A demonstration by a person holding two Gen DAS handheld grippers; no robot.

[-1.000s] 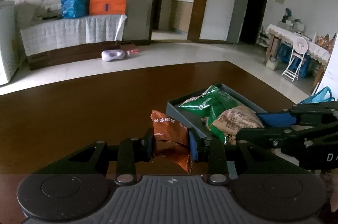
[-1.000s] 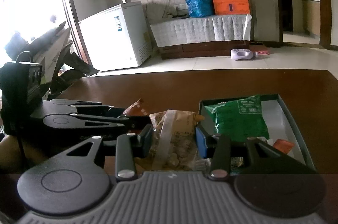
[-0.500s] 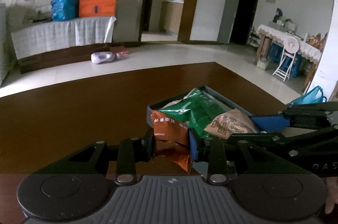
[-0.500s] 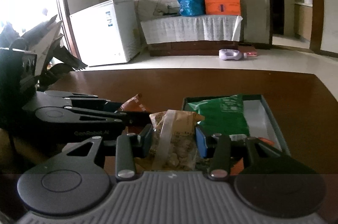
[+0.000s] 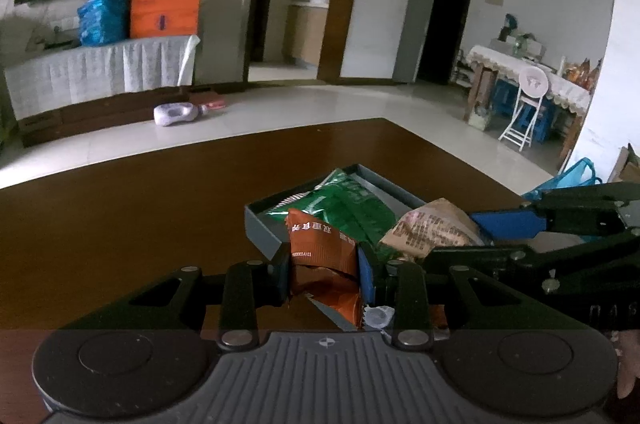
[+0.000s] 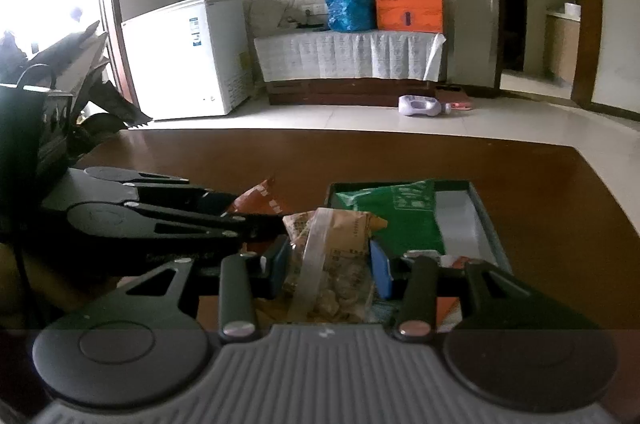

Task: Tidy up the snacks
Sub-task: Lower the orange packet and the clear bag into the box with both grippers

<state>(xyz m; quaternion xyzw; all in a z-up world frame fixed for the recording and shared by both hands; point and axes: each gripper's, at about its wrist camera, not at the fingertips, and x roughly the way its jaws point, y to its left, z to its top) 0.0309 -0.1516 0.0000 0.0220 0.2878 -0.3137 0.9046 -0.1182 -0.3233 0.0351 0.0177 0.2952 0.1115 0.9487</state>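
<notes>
A shallow grey box sits on the dark wooden table with a green snack bag lying inside it. The left gripper pinches an orange snack packet at the box's near corner. The right gripper clamps a tan snack bag just above the box's near end, beside the orange packet.

The bench is dark brown. The tray is grey-blue. One packet is orange with white print, one bag green, another pouch tan with a clear strip. Gripper pads are blue.
</notes>
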